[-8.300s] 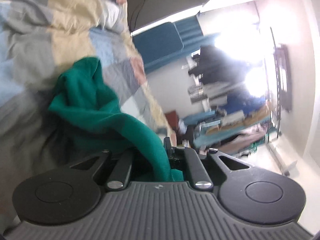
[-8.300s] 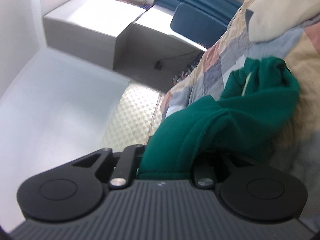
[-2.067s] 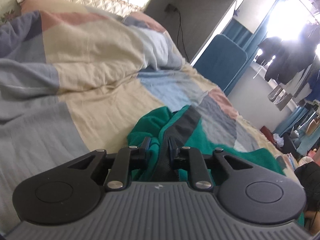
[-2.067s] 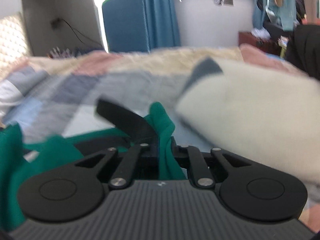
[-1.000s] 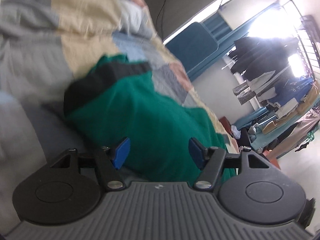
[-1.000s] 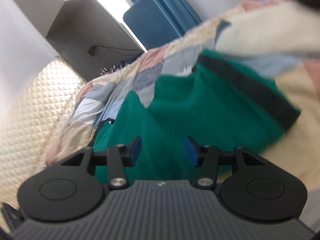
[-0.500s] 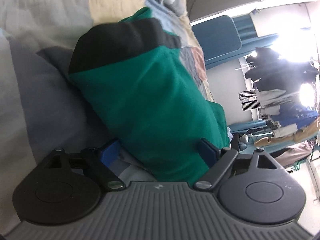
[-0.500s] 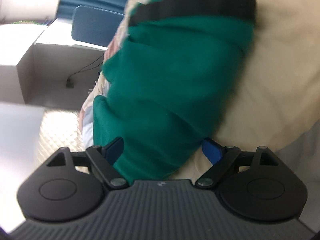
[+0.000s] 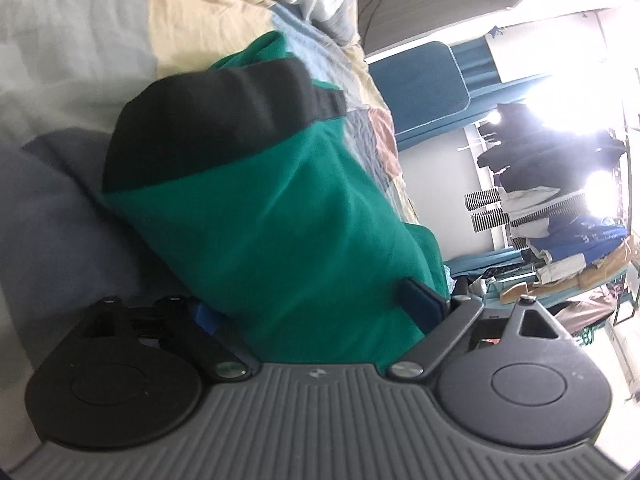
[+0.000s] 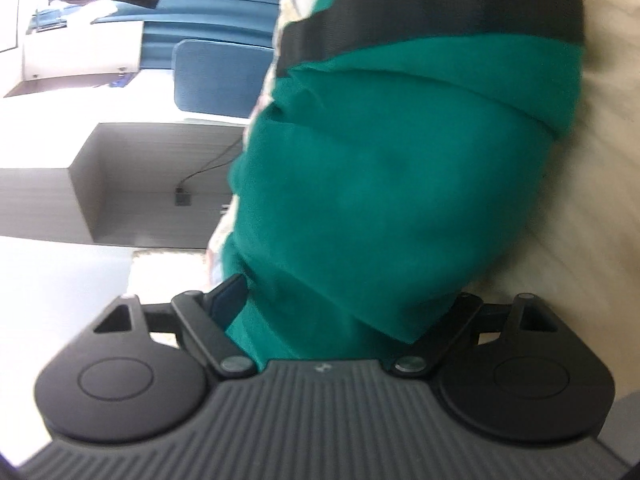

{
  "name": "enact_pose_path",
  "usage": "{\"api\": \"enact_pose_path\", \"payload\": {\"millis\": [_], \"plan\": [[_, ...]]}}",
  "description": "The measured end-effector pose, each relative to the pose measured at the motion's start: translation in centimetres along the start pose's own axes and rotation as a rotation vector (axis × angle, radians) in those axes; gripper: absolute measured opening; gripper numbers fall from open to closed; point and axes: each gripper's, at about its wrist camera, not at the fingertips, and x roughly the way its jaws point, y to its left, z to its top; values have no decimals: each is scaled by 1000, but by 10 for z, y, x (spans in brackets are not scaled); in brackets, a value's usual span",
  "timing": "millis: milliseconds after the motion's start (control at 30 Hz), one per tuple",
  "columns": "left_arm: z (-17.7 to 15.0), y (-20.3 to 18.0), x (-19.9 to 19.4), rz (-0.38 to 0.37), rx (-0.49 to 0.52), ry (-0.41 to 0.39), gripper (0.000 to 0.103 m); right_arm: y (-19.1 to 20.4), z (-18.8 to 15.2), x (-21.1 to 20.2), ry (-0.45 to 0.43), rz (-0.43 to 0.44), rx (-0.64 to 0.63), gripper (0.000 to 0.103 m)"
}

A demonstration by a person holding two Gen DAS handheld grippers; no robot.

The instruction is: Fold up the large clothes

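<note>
A green garment (image 9: 280, 208) with a black band (image 9: 224, 116) lies folded in a thick bundle on the patchwork bed cover (image 9: 80, 40). My left gripper (image 9: 316, 308) is open wide, its jaws one on each side of the bundle's near end. The same green garment (image 10: 380, 184) with its black band (image 10: 432, 12) fills the right wrist view. My right gripper (image 10: 348, 300) is open wide too, straddling the bundle from its side; its right finger is hidden behind the cloth.
A blue chair (image 9: 424, 80) and blue curtains stand beyond the bed. A rack of hanging and stacked clothes (image 9: 560, 220) is at the right by a bright window. A grey cabinet with a wall socket (image 10: 160, 192) shows in the right wrist view.
Both grippers let go of the garment about a second ago and opened wide. Both have since moved close around the folded bundle, which now lies between their jaws.
</note>
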Motion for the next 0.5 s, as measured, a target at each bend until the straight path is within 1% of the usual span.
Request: {"api": "enact_pose_path", "payload": {"millis": [67,200,267,433,500], "plan": [[1,-3,0,3,22,-6,93,5,0,1,-4,11,-23,89],[1,-12,9,28,75,-37,95,3,-1,-3,-8,-18,-37,89],[1,-14,14,35,70,-38,97,-1,0,-1,-25,-28,-33,89],[7,-4,20,41,-76,-34,98,-4,0,6,-71,-48,-47,88],[9,1,22,40,-144,-29,98,-3,0,9,-93,-70,-44,82]]}}
